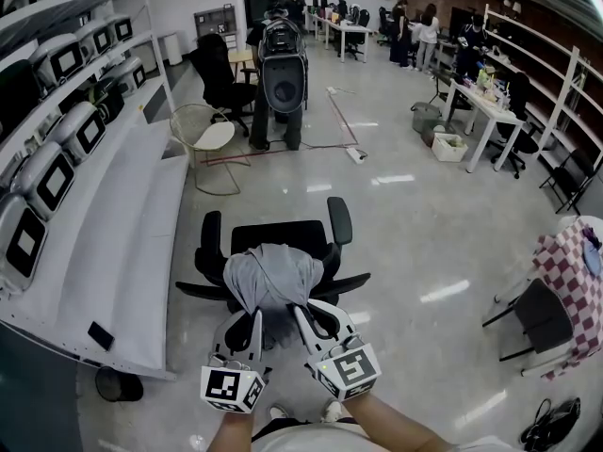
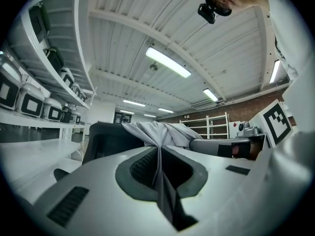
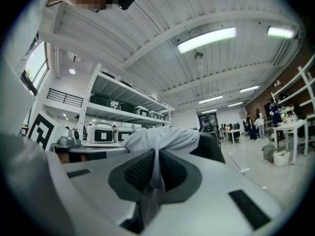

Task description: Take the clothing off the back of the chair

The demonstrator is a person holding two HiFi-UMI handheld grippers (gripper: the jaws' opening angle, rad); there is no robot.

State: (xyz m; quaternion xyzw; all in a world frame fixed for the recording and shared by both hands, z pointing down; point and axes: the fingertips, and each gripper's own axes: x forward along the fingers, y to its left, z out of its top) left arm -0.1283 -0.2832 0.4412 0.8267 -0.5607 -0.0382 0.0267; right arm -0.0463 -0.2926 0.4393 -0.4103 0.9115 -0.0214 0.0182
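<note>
A grey garment point(image 1: 271, 273) hangs over the back of a black office chair point(image 1: 283, 235) in the head view. My left gripper point(image 1: 254, 313) is shut on the garment's lower left part, its jaws pinching a fold of the grey cloth point(image 2: 158, 156). My right gripper point(image 1: 301, 311) is shut on the lower right part, with cloth point(image 3: 156, 163) squeezed between its pads. Both grippers point level at the chair back, side by side. The garment point(image 2: 162, 132) still drapes over the backrest point(image 2: 106, 139) and also shows in the right gripper view point(image 3: 162, 137).
A long white shelf unit point(image 1: 122, 243) with grey cases stands at the left. A round wire chair point(image 1: 203, 132) and a dark machine point(image 1: 281, 73) stand beyond the office chair. A checked cloth on a chair point(image 1: 570, 285) is at the right. Desks and people fill the far right.
</note>
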